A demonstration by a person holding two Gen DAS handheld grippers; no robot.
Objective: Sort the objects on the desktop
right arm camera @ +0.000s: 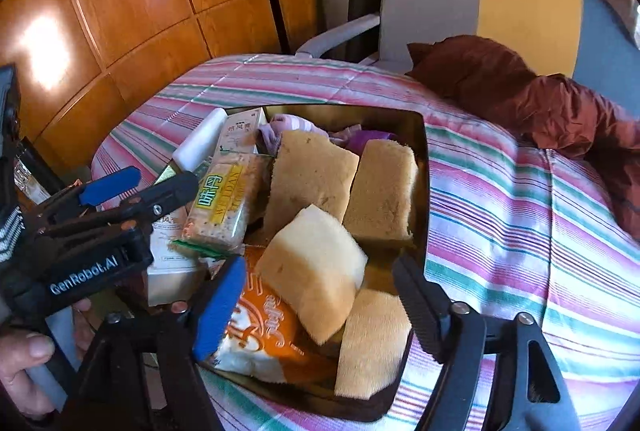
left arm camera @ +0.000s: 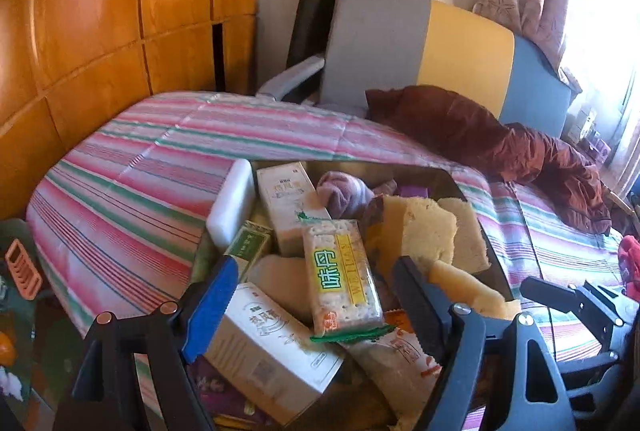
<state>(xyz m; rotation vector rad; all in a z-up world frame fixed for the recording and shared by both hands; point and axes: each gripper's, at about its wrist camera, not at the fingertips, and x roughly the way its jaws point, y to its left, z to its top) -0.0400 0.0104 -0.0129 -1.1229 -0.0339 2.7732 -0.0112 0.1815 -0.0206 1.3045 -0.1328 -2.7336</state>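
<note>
Striped bedding (right arm camera: 500,191) in pink, green and white covers the surface, with wooden cabinet doors (left arm camera: 120,11) behind it, and on the bedding sits a dark tray (right arm camera: 420,135) heaped with small goods. We hold our left gripper (left arm camera: 316,291) wide open over the pile with nothing between its jaws; the cracker packet (left arm camera: 340,271) with yellow lettering lies just beneath it, resting across white cartons (left arm camera: 272,347). Our right gripper (right arm camera: 320,295) also stands open and empty, above a pale sponge block (right arm camera: 316,267) that leans on an orange snack bag (right arm camera: 264,331). We judge the sponges light and soft, so they should squash under the pads; a grip across the short sides near the middle looks best. The cracker packet seems stiff but brittle inside slippery film, so we would take it gently across its narrow width. The cartons look rigid and easy to pinch by their edges.
</note>
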